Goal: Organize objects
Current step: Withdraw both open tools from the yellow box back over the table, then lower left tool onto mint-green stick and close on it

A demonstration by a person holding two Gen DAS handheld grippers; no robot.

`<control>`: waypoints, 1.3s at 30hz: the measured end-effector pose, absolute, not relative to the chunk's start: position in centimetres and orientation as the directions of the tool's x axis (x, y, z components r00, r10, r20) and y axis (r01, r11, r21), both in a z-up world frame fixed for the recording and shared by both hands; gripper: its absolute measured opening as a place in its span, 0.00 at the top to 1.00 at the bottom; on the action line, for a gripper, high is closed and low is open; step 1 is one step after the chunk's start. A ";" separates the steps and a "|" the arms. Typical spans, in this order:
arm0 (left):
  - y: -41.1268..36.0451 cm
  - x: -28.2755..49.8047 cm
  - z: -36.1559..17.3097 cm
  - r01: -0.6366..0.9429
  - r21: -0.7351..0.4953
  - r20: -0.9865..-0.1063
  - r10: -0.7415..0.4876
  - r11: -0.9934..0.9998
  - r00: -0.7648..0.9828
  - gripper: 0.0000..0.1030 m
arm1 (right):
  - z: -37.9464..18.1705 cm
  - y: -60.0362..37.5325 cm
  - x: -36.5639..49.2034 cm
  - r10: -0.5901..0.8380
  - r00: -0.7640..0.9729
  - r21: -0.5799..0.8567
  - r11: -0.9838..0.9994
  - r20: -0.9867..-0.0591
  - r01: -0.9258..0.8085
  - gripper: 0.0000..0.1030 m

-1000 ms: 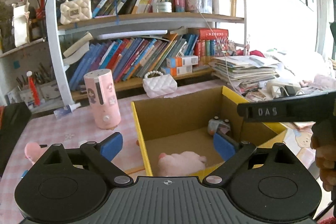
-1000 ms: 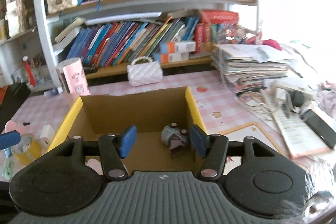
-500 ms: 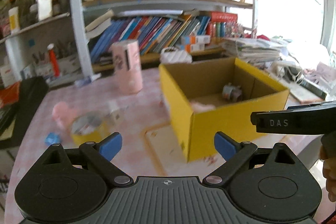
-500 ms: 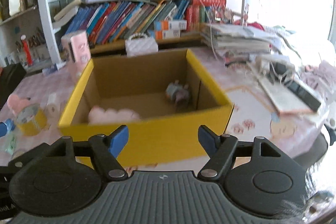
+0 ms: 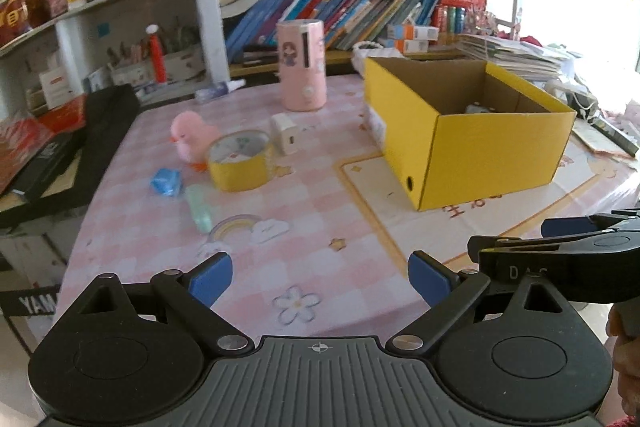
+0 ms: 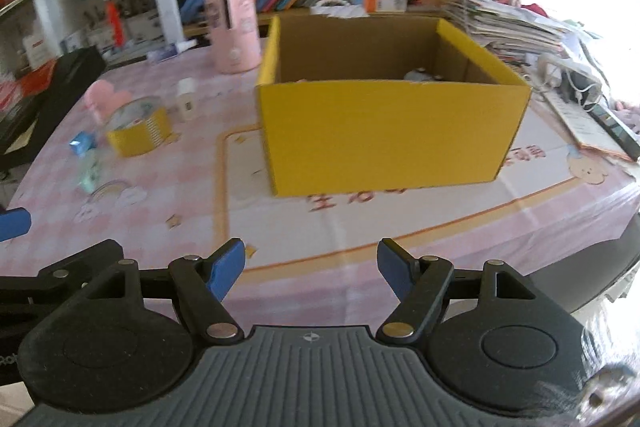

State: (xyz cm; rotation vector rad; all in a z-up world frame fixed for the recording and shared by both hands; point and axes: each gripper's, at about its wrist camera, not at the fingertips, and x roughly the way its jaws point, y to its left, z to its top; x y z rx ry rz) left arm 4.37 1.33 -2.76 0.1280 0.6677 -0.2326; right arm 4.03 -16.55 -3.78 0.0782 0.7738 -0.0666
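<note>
Both hand-held grippers have drawn back from the yellow box [image 6: 392, 131].

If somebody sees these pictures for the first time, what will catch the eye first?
Most likely the bright yellow cardboard box, open-topped, in the middle of the pink checked tablecloth. To its left lie a yellow tape roll and a pink plush duck behind it, with a tall pink cylinder before the crowded bookshelf.
</note>
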 end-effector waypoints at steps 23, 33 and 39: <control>8.8 0.3 -1.2 0.064 0.047 -0.580 -0.025 0.997 0.814 0.06 | -2.2 -8.7 2.0 0.107 0.728 0.054 0.994 -0.677 -0.097 0.23; 9.6 0.9 -1.5 0.036 0.039 -0.583 -0.006 0.999 0.812 0.06 | -2.5 -7.5 2.9 0.131 0.714 0.054 0.990 -0.688 -0.129 0.23; 9.7 2.9 -1.9 0.020 0.039 -0.598 0.007 0.999 0.802 0.06 | -3.0 -7.3 4.9 0.143 0.705 0.059 0.988 -0.695 -0.142 0.23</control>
